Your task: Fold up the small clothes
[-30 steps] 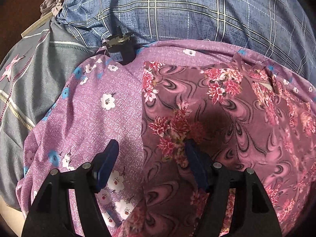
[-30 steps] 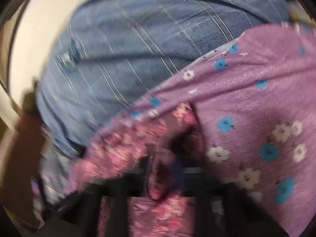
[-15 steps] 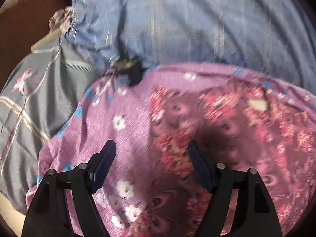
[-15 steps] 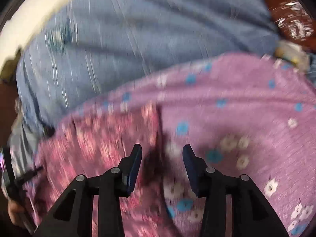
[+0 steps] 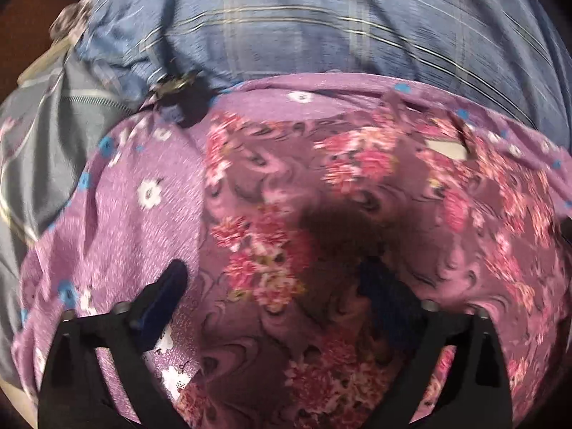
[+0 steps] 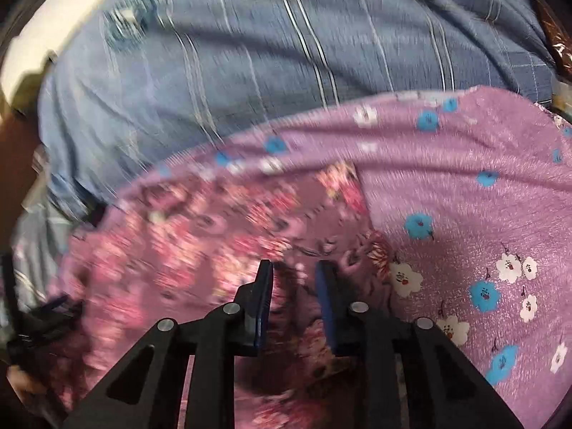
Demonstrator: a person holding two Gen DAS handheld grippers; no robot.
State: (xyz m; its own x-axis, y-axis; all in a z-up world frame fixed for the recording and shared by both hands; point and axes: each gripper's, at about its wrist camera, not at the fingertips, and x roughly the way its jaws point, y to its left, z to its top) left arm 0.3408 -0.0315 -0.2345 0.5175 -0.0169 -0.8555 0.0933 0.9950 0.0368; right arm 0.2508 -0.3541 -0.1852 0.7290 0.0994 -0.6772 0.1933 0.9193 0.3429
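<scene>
A small maroon garment with pink flowers (image 5: 321,214) lies spread on a lilac cloth with white and blue flowers (image 5: 143,193). My left gripper (image 5: 275,279) is open wide and hovers over the garment's near left part, holding nothing. In the right wrist view the same garment (image 6: 221,228) lies left of the lilac cloth (image 6: 464,196). My right gripper (image 6: 294,275) is open with a narrow gap, over the garment's right edge, and holds nothing.
A blue plaid blanket (image 5: 321,21) is bunched behind the cloths and also shows in the right wrist view (image 6: 214,64). A grey patterned sheet (image 5: 46,150) lies to the left. A dark clip-like object (image 5: 182,100) sits at the lilac cloth's far left edge.
My right gripper let go of the maroon garment, opened and pulled back over its right edge. My left gripper stayed open and shifted slightly over the garment.
</scene>
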